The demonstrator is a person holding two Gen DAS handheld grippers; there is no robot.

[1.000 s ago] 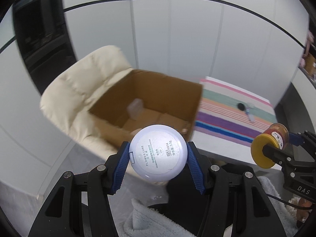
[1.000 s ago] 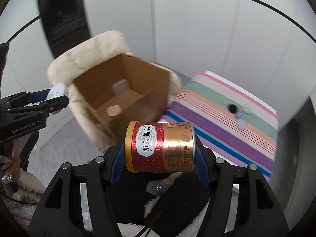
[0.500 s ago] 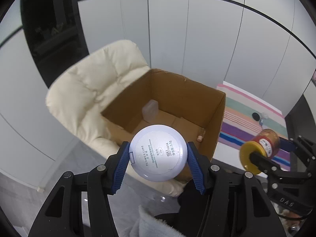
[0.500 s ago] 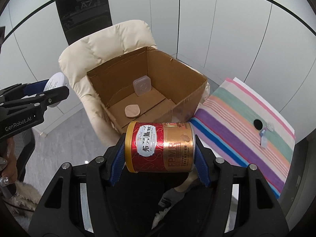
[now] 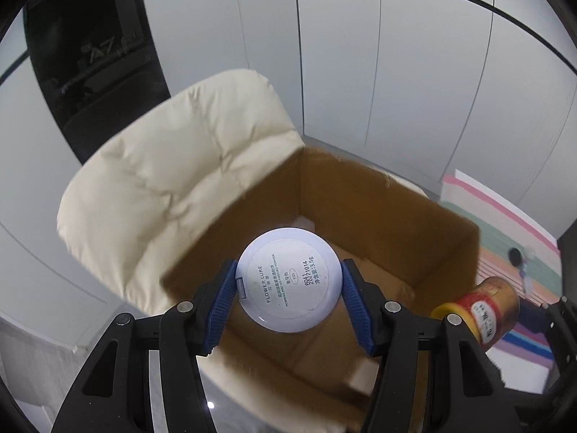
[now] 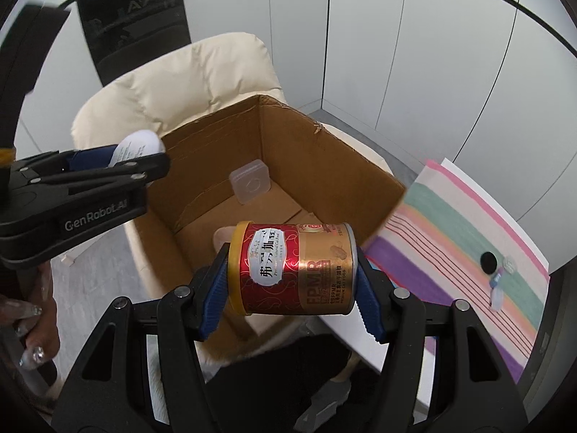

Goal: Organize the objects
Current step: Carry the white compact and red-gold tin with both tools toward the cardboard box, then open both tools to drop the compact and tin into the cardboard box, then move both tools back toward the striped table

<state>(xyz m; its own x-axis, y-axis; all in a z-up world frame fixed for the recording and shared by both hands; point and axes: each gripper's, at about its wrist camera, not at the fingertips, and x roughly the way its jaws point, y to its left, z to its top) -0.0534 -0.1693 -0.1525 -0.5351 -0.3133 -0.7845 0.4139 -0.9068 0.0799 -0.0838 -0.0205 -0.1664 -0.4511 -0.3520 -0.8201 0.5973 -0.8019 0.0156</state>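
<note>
Both loads hang above the cardboard box [image 6: 274, 166]: left gripper [image 5: 290, 288] clamps a white compact [image 5: 290, 283], right gripper [image 6: 292, 274] clamps a red can [image 6: 292, 274]. Lowering each past the rim before the fingers part avoids bounce.

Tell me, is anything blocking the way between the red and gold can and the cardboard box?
Nothing visible blocks it. The red and gold can hangs at the open brown cardboard box; inside, only a clear plastic square case and a small tan piece lie on the bottom.
</note>
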